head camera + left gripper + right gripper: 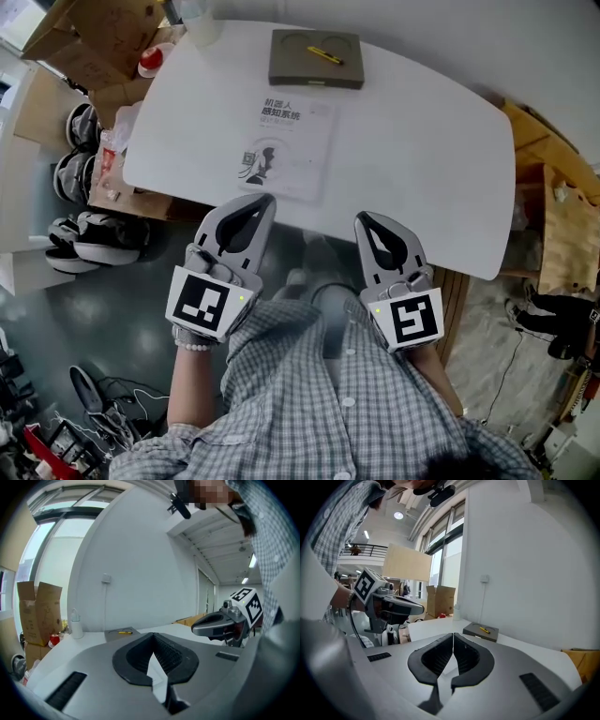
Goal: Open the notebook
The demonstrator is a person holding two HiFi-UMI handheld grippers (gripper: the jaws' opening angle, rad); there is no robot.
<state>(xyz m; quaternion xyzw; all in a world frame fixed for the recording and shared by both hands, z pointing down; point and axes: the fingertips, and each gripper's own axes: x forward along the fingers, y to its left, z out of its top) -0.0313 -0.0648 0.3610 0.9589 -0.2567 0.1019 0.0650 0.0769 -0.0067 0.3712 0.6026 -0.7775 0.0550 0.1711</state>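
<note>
Clearly we have not started: the notebook (284, 145) lies closed on the bench (422, 150); our left tool (264, 200) and right tool (365, 218), both pressed together and empty, hover near it.

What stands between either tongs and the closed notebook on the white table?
Nothing visible does. The left tongs, shut, appear right at the near edge of the notebook; only bare white table lies between the shut right tongs and it. The grey tray with the yellow cutter sits beyond the notebook.
</note>
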